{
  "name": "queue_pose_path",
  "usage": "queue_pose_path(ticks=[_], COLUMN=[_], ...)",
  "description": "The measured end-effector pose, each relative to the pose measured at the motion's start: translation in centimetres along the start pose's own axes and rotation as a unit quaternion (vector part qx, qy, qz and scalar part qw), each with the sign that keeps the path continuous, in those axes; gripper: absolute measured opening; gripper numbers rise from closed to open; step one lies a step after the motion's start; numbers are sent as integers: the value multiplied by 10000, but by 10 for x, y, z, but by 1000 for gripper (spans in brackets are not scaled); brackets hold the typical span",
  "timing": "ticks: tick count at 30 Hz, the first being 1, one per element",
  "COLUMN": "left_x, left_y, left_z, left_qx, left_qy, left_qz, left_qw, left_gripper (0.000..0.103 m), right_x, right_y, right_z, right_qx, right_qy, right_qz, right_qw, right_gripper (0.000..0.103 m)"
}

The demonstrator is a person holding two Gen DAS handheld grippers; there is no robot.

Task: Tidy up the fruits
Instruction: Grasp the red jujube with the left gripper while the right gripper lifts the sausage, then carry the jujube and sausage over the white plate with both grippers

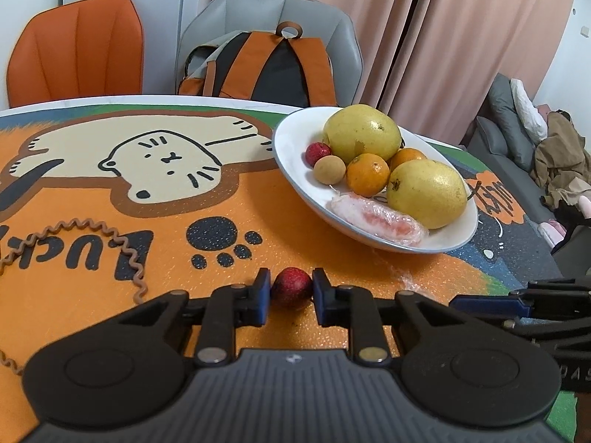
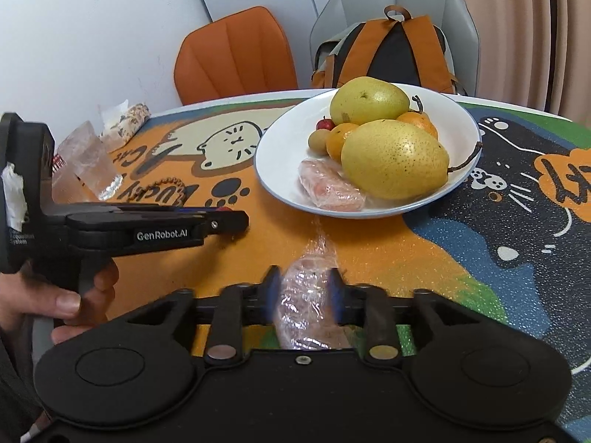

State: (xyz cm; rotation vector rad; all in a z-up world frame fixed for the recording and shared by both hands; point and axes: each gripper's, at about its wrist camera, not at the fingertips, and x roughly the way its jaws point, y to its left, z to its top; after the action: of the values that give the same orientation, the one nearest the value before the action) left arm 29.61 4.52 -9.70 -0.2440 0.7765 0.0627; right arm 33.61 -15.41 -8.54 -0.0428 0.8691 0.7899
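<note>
Left wrist view: the left gripper (image 1: 291,289) is seen low over the orange cat-print mat (image 1: 155,203) that covers the desk, and its blue-padded jaws are clamped on a small red fruit (image 1: 291,287) which rests on or just above the mat. Beyond it, to the right, a white plate (image 1: 295,140) is set on the mat. On the plate are seen two large yellow pears (image 1: 362,133), two oranges (image 1: 367,174), a small tan round fruit (image 1: 330,171), another small red fruit (image 1: 317,153), and a pink fruit piece wrapped in clear film (image 1: 380,221) lying at the near rim. A coiled tan cord (image 1: 110,238) is laid across the mat at the left. Behind the desk an orange chair (image 1: 77,48) and a grey chair (image 1: 269,11) carrying an orange and black backpack (image 1: 266,66) are visible.

In the right wrist view, the right gripper (image 2: 303,293) is held just above the mat near the desk's front edge. A second film-wrapped fruit piece (image 2: 306,302) is seen between its jaws, which stand partly apart; whether the pads press on the wrap cannot be told through the blur. The plate lies beyond, well apart from this piece. At the left, the left gripper is seen from the side, gripped by a person's hand (image 2: 55,295), with clear plastic cups (image 2: 85,162) behind it.
</note>
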Motion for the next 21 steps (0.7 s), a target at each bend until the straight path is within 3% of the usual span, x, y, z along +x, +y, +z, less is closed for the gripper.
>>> queue_pose_path(ticks=[3, 9, 11, 12, 21], left_x=[-4, -12, -16, -18, -31], left_y=[0, 2, 4, 6, 8], left_z=[-1, -4, -4, -4, -5], left_qx=[-5, -16, -36, -56, -80], left_qy=[-24, -69, -95, -107, -204], left_qz=[-18, -18, 6, 25, 10], left_qw=[10000, 10000, 9999, 9999, 9998], left_gripper=[22, 22, 22, 22, 22], right_x=[0, 14, 16, 17, 10], right_y=[4, 9, 14, 16, 18], right_z=[-4, -6, -7, -7, -7], right_qx=[-77, -239, -399, -465, -436], right_qy=[-2, 115, 119, 106, 79], right_qz=[-92, -214, -307, -378, -475], right_qw=[9999, 9994, 9987, 9981, 9979], right_gripper=[63, 65, 56, 43, 39])
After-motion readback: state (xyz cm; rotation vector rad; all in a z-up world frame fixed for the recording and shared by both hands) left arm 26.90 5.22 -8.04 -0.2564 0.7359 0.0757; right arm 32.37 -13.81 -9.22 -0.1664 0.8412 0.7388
